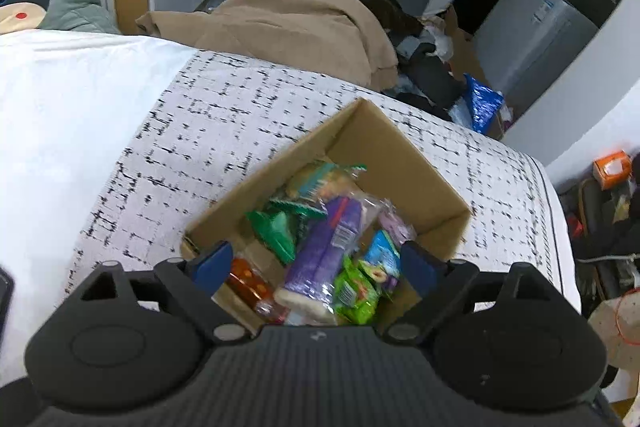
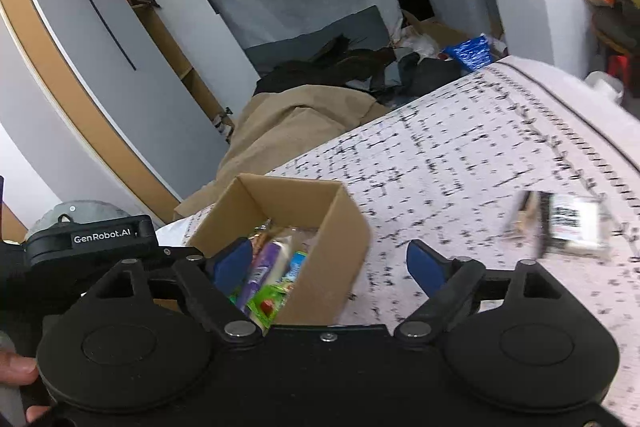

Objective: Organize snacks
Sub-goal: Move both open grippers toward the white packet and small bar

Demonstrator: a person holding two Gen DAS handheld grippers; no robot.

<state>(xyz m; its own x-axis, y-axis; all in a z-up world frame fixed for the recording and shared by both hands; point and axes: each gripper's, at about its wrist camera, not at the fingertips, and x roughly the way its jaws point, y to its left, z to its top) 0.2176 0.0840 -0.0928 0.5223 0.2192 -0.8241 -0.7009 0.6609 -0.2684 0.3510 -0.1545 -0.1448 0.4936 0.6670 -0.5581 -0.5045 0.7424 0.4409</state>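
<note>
Both my grippers (image 1: 316, 263) (image 2: 330, 263) hang spread and empty over the box (image 1: 394, 147), so that blurry packet (image 2: 572, 223) right of it could easily get fumbled.

My blue finger pads (image 1: 212, 263) look like smooth matt plastic. The cardboard box (image 1: 404, 163) is plain matt brown; the purple snack packet (image 1: 320, 259) inside is glossy film. The bedspread (image 1: 240, 115) is woven cloth.

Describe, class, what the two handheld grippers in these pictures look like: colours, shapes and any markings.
Both the left gripper and the right gripper are matte black, each with two blue fingertips on angled black linkage arms pinned with silver rivets. Two rounded black discs flank a ribbed central body. In the right wrist view, the left gripper's casing carries a white GenRobot.AI label. No cables show.
</note>
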